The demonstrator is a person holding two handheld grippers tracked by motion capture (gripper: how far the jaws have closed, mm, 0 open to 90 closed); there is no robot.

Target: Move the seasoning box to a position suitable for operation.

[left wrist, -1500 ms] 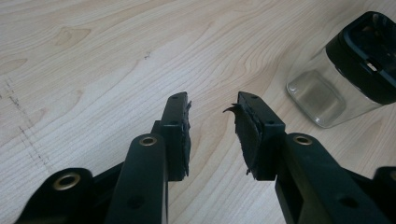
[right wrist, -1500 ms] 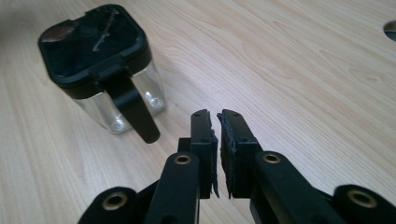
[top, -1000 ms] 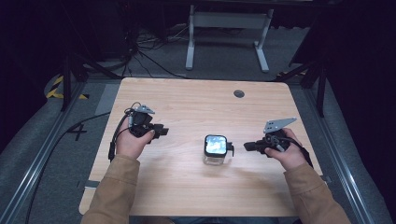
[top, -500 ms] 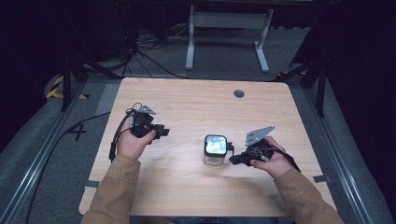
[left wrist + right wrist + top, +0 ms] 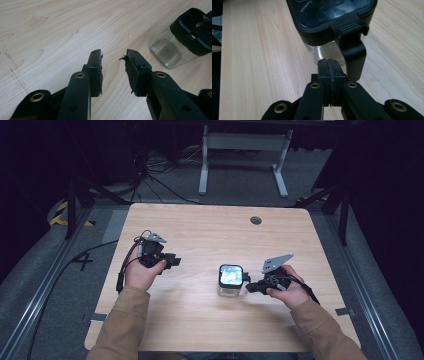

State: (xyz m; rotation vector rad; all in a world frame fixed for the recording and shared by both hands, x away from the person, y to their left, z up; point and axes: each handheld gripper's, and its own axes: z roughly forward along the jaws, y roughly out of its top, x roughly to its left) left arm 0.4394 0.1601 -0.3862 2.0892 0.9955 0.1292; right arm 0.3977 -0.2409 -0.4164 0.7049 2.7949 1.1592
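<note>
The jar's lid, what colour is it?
Black, with a glossy top panel, on the clear jar. The lid shows best in the right gripper view.

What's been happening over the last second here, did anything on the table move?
The right gripper came in from the right toward the clear container with the black lid, and its shut jaws now sit at the lid's latch. The container, and the left gripper with its jaws open, stayed put.

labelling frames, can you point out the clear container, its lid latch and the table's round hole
clear container (image 5: 168, 50), left gripper view, glass wall
lid latch (image 5: 353, 50), right gripper view, hanging black flap
round hole (image 5: 256, 220), high view, its centre
</note>
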